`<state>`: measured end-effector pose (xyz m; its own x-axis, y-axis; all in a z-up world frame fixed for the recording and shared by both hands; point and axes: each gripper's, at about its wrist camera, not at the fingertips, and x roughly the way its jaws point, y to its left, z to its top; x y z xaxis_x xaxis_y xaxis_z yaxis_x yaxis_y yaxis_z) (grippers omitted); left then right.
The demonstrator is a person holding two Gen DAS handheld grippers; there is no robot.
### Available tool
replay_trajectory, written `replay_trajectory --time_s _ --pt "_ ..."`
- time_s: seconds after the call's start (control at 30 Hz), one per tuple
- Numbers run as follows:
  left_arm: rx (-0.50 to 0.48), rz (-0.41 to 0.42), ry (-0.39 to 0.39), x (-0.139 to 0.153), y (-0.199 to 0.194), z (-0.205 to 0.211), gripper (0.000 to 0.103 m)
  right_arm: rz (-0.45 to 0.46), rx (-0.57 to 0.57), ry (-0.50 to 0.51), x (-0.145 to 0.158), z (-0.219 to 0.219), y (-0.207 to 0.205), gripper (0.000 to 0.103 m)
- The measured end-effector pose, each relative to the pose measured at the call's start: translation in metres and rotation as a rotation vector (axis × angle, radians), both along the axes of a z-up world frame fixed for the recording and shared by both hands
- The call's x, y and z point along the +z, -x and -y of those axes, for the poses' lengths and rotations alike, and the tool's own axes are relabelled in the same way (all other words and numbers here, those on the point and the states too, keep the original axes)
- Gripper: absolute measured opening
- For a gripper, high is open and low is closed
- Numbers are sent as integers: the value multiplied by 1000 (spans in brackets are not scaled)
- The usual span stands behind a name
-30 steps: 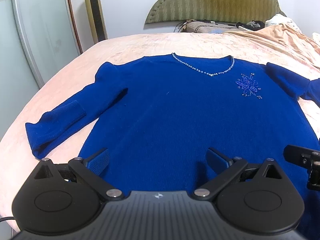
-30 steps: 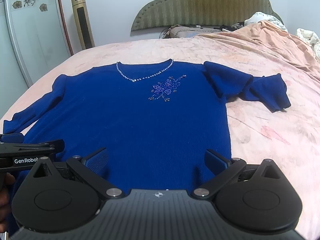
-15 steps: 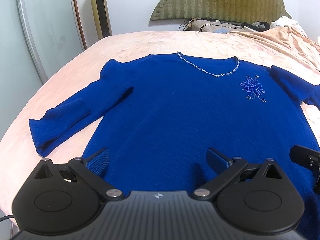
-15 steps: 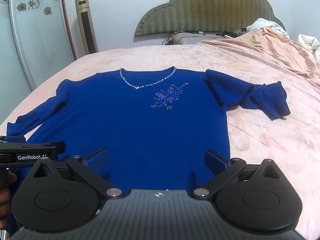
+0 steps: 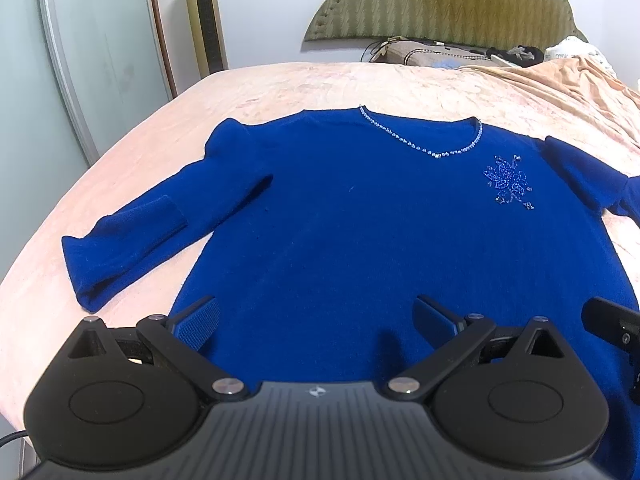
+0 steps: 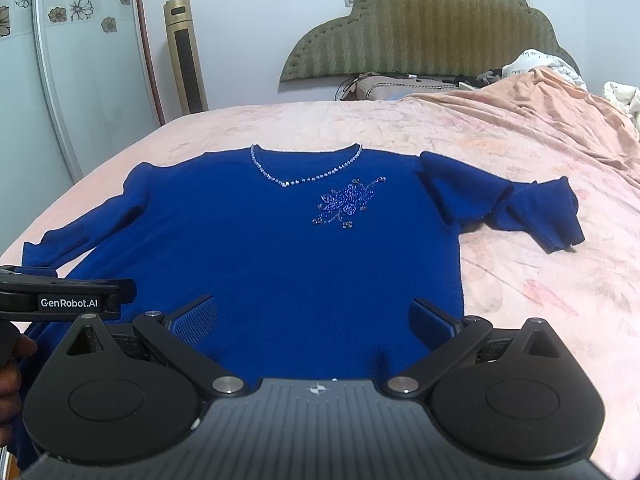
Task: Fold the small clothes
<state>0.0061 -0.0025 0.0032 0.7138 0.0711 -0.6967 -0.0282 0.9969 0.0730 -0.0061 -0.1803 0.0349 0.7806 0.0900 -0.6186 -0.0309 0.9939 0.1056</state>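
A pink-covered bed (image 6: pixel 520 264) fills both views, and a blue sweater (image 5: pixel 360 240) lies flat and face up across it, sleeves spread to either side, beaded neckline toward the headboard (image 6: pixel 424 36). The left gripper (image 5: pixel 316 322) hangs over the hem, jaws wide and empty. The right gripper (image 6: pixel 314 320) is likewise spread wide; whether its fingertips (image 6: pixel 196 318) touch the fabric is unclear.
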Motion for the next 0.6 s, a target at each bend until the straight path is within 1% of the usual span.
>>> replay_trajectory --time_s 0.13,0.27,0.4,0.5,0.6 --pt "1 2 -4 -1 -1 2 103 2 -5 -20 -1 3 0 103" --pt "-7 0 -17 -1 -1 5 103 -17 -14 -44 -5 7 0 103" --pt "-13 2 -27 -1 -2 8 103 9 -12 -35 -6 8 4 103" --pt "-15 2 -33 -2 -3 10 103 49 -12 -25 -4 12 6 103" --pt "-19 -1 -38 -2 -5 13 103 50 2 -25 -4 15 4 103"
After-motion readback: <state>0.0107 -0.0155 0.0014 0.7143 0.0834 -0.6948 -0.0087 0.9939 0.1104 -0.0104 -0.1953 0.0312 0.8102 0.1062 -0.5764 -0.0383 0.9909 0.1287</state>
